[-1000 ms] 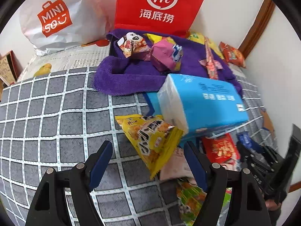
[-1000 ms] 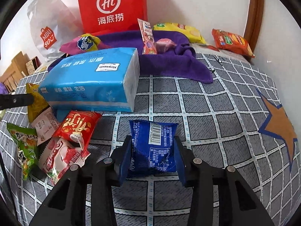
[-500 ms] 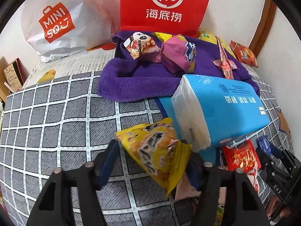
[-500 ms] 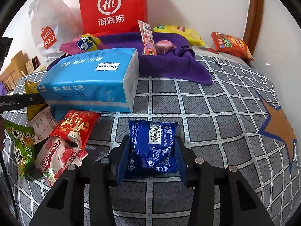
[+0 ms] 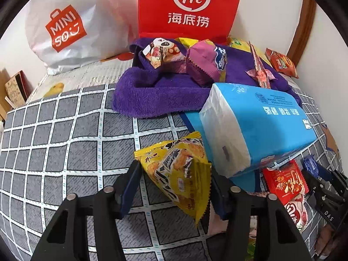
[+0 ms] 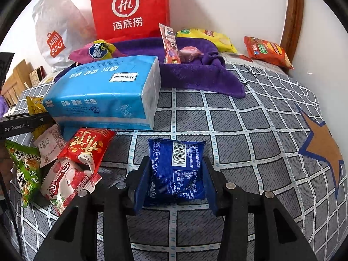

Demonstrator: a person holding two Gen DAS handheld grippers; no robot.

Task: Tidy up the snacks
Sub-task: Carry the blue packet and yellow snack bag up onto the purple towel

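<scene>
In the left wrist view a yellow snack packet [image 5: 178, 169] stands crumpled between the blue pads of my left gripper [image 5: 175, 180]. The jaws are closing and both pads touch the packet's edges. It leans against a blue tissue pack [image 5: 256, 126]. In the right wrist view my right gripper [image 6: 176, 180] is shut on a blue snack packet [image 6: 176, 165], barcode side up, low over the grey checked cover [image 6: 239, 130]. The left gripper's black body [image 6: 21, 124] shows at that view's left edge.
A purple towel [image 5: 156, 95] behind the tissue pack carries several snacks. A red bag [image 5: 189, 6] and a white bag [image 5: 69, 26] stand against the wall. Red [image 6: 87, 148], pink-white [image 6: 65, 182] and green [image 6: 26, 174] packets lie left of the right gripper. An orange packet [image 6: 265, 50] lies far right.
My left gripper has moved in on the yellow packet and its jaws have narrowed until the pads meet it. The right gripper and its blue packet have stayed put.
</scene>
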